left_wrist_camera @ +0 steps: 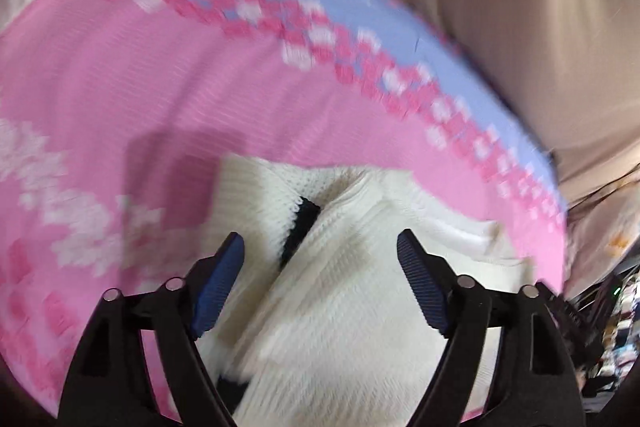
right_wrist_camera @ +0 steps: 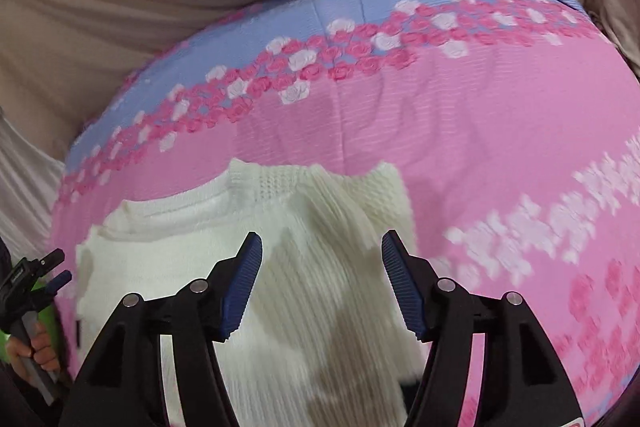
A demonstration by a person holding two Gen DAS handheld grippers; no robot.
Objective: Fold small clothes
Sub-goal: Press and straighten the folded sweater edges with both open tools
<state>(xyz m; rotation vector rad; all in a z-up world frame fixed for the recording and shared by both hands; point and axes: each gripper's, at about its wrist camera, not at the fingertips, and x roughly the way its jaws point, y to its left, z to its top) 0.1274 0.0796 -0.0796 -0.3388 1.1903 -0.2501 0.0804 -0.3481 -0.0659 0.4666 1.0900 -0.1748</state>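
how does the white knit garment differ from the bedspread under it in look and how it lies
The white knit garment is plain cream ribbed knit; the bedspread is pink and blue with printed roses. The garment is small and lies bunched in folded layers; the bedspread is far larger and lies spread nearly flat. Both are soft fabric.

White garment (right_wrist_camera: 208, 267): knitted cloth, ribbed and waffle-textured, matt. Pink-and-blue cover (right_wrist_camera: 460, 115): woven cloth, finely ribbed, matt, printed with roses. Beige backdrop (right_wrist_camera: 120, 7): smooth, creased fabric. Right gripper (right_wrist_camera: 322, 247): matt black plastic arms, blue ridged pads (right_wrist_camera: 244, 291), shiny metal pins (right_wrist_camera: 132, 301).
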